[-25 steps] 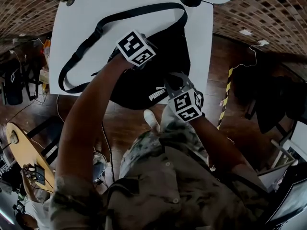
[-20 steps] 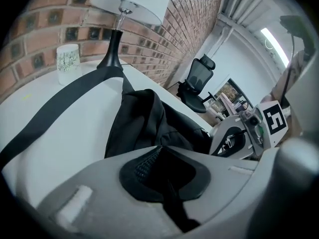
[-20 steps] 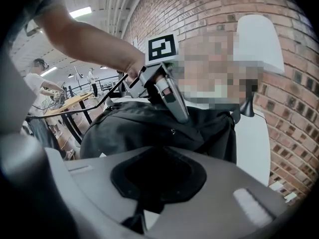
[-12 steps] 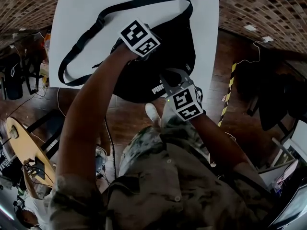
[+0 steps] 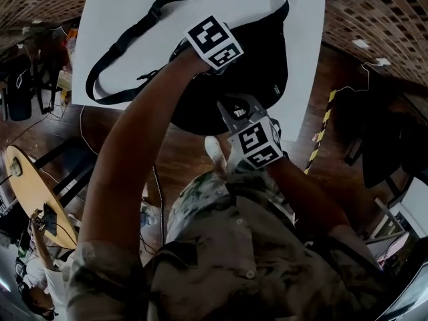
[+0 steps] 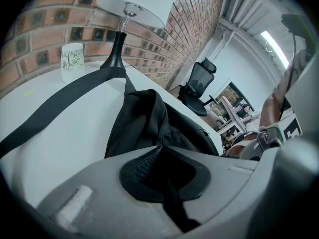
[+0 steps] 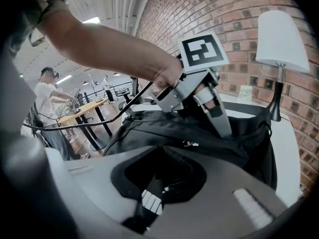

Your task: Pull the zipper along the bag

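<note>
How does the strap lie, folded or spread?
Spread: the strap forms an open loop flat on the table, beside the bag.

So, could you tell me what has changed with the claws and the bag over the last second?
The left claw has moved further from the person along the bag, widening its gap to the right claw; the bag's white logo is now hidden. The head view also shifted. Unchanged: both claws shut on the bag, its strap lying on the white table.
</note>
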`<state>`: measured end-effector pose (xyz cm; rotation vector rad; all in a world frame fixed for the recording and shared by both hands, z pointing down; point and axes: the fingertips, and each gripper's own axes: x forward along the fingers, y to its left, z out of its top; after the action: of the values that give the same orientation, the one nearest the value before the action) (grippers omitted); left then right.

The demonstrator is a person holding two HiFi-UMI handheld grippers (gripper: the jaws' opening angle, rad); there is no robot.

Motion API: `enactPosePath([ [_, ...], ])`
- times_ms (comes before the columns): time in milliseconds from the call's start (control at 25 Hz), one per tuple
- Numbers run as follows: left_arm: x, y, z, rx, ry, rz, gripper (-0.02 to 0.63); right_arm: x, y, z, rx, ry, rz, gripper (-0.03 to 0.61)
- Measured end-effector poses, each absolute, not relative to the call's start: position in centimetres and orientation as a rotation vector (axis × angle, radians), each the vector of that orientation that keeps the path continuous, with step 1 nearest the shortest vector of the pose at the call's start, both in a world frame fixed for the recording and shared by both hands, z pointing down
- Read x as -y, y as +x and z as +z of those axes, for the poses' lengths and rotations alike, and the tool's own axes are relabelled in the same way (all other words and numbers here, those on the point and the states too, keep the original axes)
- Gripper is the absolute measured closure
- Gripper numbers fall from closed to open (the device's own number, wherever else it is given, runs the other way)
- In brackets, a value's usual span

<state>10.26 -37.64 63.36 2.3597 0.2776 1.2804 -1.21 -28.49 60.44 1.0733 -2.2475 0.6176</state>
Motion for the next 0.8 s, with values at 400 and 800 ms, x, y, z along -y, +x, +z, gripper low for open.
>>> enactPosePath([
  [400,37.7,10.4,63.3,-0.260,2.390,1.262,0.612,27.7,-6.8,60.0,2.328,0.925,0.612,0.548],
  [800,37.8,10.4,63.4,-0.248,2.396,1.251,0.612,27.3,-11.3,59.8,2.398,0.778,0.586,0.548],
])
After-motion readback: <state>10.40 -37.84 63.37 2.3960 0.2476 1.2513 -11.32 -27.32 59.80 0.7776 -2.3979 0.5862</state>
